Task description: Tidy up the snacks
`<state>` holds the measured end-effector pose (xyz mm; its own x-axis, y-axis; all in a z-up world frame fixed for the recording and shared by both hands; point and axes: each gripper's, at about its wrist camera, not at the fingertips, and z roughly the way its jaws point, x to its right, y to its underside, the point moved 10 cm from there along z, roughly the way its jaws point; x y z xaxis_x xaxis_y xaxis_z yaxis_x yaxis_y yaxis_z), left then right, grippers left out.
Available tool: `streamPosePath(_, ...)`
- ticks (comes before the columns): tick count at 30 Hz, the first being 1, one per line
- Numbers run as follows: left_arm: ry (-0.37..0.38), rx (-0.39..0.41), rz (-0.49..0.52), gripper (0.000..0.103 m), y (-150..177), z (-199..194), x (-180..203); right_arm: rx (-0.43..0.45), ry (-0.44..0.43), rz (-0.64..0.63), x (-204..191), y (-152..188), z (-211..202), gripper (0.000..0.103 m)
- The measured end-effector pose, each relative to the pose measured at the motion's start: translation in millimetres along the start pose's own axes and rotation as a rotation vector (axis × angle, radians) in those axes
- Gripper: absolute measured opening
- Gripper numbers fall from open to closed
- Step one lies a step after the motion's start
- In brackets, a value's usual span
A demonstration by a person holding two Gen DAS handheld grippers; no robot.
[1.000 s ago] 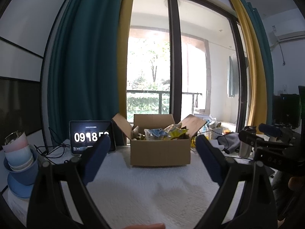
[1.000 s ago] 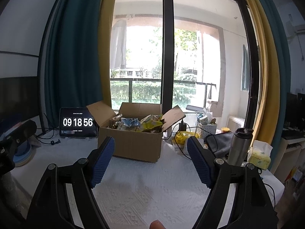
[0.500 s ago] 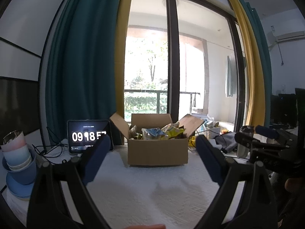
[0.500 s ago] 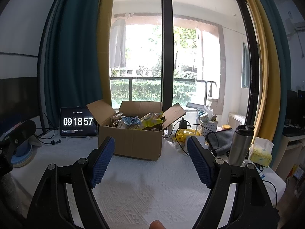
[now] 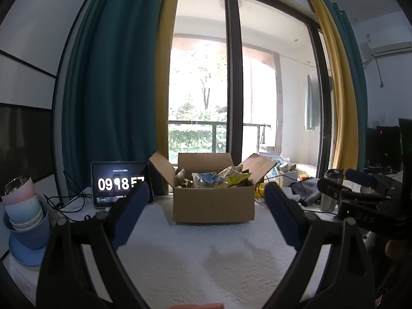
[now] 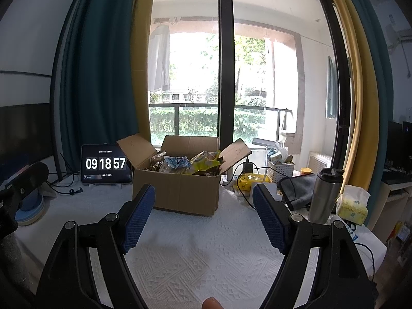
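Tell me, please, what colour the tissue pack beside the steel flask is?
Yellow tissue pack, clearest in the right wrist view.

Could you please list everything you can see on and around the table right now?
cardboard box: one, brown, flaps open, table centre
snack packets: several, blue and yellow, inside box
tablet clock: one, black, left of box
bowls: a stack, blue and pink, far left
steel flask: one, silver, right
tissue pack: one, yellow, beside flask
grey cloth: one, left of flask
white basket: one, right behind box
left tongs: open, empty
right tongs: open, empty
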<state>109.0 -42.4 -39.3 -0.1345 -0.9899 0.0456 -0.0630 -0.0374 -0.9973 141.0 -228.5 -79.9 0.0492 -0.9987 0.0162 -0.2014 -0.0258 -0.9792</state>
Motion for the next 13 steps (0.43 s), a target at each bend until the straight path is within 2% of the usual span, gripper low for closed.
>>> streamPosePath(13, 0.014, -0.005, -0.005, 0.092, -0.2, 4.9, -0.7, -0.007, -0.011, -0.004, -2.7, 2.0, 1.2, 0.081)
